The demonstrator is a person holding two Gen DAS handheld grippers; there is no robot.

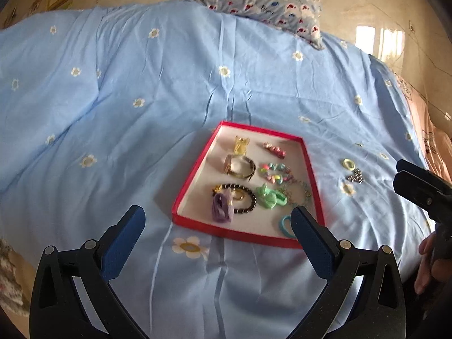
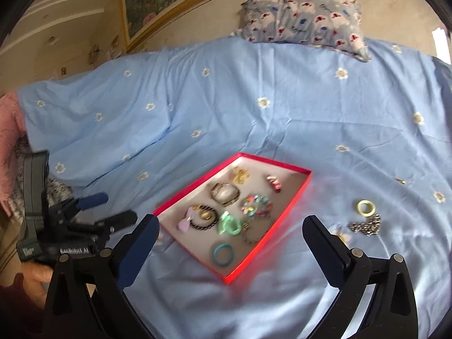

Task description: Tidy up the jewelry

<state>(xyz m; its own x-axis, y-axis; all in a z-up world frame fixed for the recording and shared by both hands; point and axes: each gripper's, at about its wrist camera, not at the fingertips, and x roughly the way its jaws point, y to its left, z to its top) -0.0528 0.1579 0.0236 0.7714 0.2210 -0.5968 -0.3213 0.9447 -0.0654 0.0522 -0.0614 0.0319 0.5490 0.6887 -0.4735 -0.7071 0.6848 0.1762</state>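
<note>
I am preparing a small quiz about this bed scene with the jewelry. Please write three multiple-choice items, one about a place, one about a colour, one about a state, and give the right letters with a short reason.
1. Where does the yellow ring lie?
A. inside the red tray
B. on the blue bedcover, outside the tray
C. on the pillow

2. What colour is the rim of the tray?
A. red
B. green
C. black

3. In what state are the fingers of both grippers?
A. both open, holding nothing
B. both shut on a bracelet
C. left shut, right open

Answers:
1 B: the yellow ring rests on the bedcover, beside a silver chain piece, apart from the tray.
2 A: the tray has a red rim.
3 A: the left gripper and the right gripper stand wide apart with nothing between the fingers.
</note>
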